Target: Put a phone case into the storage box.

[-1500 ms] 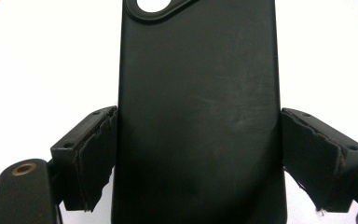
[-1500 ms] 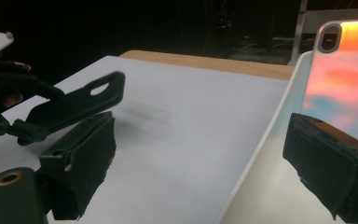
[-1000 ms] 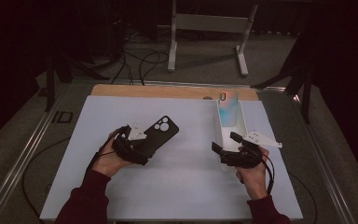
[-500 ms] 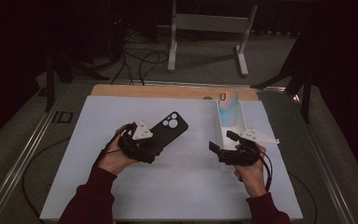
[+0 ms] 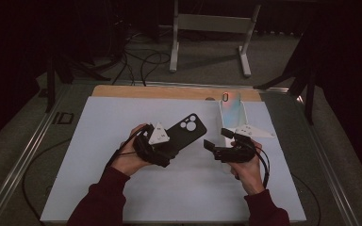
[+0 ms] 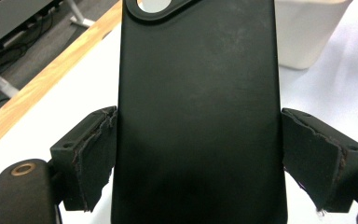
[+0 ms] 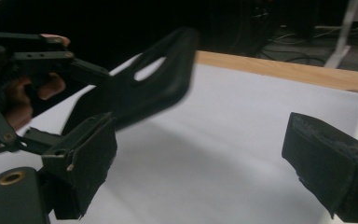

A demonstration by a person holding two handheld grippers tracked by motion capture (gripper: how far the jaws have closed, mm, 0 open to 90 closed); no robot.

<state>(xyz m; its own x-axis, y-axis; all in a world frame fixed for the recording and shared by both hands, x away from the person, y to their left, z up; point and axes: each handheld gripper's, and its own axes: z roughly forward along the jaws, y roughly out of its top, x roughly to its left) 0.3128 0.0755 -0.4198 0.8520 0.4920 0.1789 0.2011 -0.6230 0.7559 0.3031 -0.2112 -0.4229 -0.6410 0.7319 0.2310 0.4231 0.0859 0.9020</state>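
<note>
We see the black phone case [image 5: 185,131] lifted off the white table [image 5: 99,141], its long edges clamped in our left gripper [image 5: 162,148], our right gripper [image 5: 214,143] just beside it, jaws wide and empty, white box [image 5: 231,110] behind.

White-topped table [image 5: 122,188], white box [image 5: 230,113] on it

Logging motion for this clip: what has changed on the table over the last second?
The left gripper, still clamped on the black phone case, has carried it toward the table's middle, nearer the right gripper. The right gripper has hardly moved, its fingers still open with nothing between them. The phone in its white box lies where it was.
</note>
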